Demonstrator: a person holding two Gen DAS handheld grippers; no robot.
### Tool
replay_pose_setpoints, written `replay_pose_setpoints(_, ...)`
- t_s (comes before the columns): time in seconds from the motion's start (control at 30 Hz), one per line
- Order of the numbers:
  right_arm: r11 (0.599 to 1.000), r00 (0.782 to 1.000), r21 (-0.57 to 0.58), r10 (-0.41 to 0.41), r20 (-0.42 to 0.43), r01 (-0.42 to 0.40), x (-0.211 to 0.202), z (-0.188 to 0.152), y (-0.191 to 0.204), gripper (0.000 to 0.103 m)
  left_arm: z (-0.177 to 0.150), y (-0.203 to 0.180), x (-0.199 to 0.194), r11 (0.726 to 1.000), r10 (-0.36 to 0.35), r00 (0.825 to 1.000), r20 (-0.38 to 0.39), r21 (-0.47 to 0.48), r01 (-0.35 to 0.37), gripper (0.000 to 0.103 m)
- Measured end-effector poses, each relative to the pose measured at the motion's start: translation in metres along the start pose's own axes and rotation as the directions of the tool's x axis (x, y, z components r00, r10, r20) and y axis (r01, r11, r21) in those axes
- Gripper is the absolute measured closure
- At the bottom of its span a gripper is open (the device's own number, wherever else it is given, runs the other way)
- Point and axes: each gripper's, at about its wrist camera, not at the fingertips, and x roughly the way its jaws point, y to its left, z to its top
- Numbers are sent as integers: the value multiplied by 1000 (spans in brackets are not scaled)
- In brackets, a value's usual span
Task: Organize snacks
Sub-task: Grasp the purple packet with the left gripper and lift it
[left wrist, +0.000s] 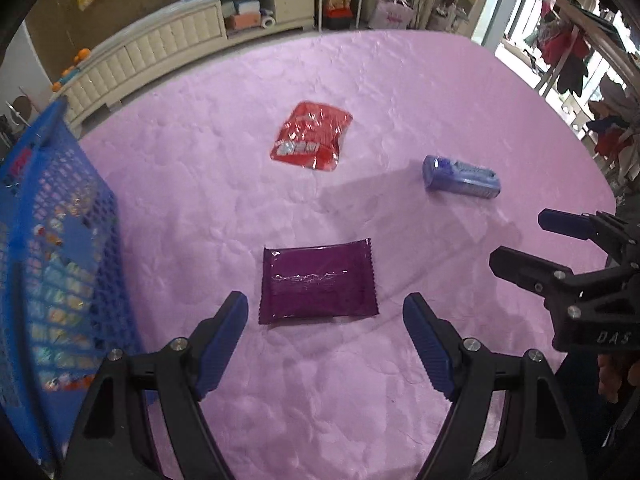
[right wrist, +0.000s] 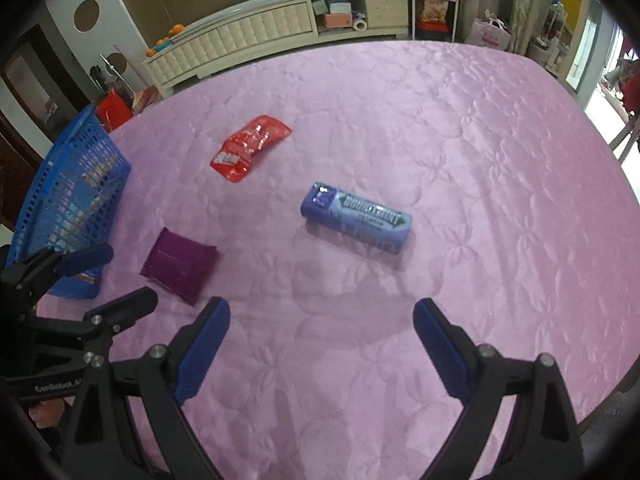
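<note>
A purple snack packet (left wrist: 318,282) lies flat on the pink tablecloth, just ahead of my open, empty left gripper (left wrist: 325,312); it also shows in the right wrist view (right wrist: 178,265). A red foil packet (left wrist: 311,136) (right wrist: 249,147) lies farther back. A blue gum box (left wrist: 461,177) (right wrist: 356,218) lies on its side to the right. My right gripper (right wrist: 322,318) is open and empty, hovering short of the gum box; it shows from the side in the left wrist view (left wrist: 516,240). A blue mesh basket (left wrist: 52,240) (right wrist: 70,200) with several snacks stands at the left.
The pink quilted tablecloth (right wrist: 460,140) covers the table. Beyond the far edge stands a cream cabinet (right wrist: 256,32) with shelves and boxes. A clothes rack (left wrist: 576,60) stands at the right. My left gripper (right wrist: 90,276) shows beside the basket in the right wrist view.
</note>
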Motion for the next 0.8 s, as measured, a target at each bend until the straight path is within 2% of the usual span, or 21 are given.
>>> replay_pose_setpoints(0.13,999,1000,41,-10,-1,10,11,-2,-1,8,3,1,14,999,-2,1000,5,42,1,25)
replay_pose_setpoints(0.23,997,1000,79,-3,-4,3,20,-6,-2,8,7,3,28,998,-18,999,-30,68,20,25)
replay_pose_setpoints(0.33,997,1000,71,-19,-6,20,27,-9,-1,8,10,4,39,996,-1,999,-46,91,5,25)
replay_pose_setpoints(0.5,997,1000,77,-22,6,21,29,-10,-3,8,14,2,54,989,-17,998,-62,143,26,20)
replay_pose_setpoints(0.57,997,1000,79,-18,12,17,28,-11,-4,8,16,3,58,989,-22,998,-60,142,31,15)
replay_pose_setpoints(0.8,997,1000,70,-22,15,20,28,-12,-3,8,22,4,66,994,-17,998,-61,110,23,15)
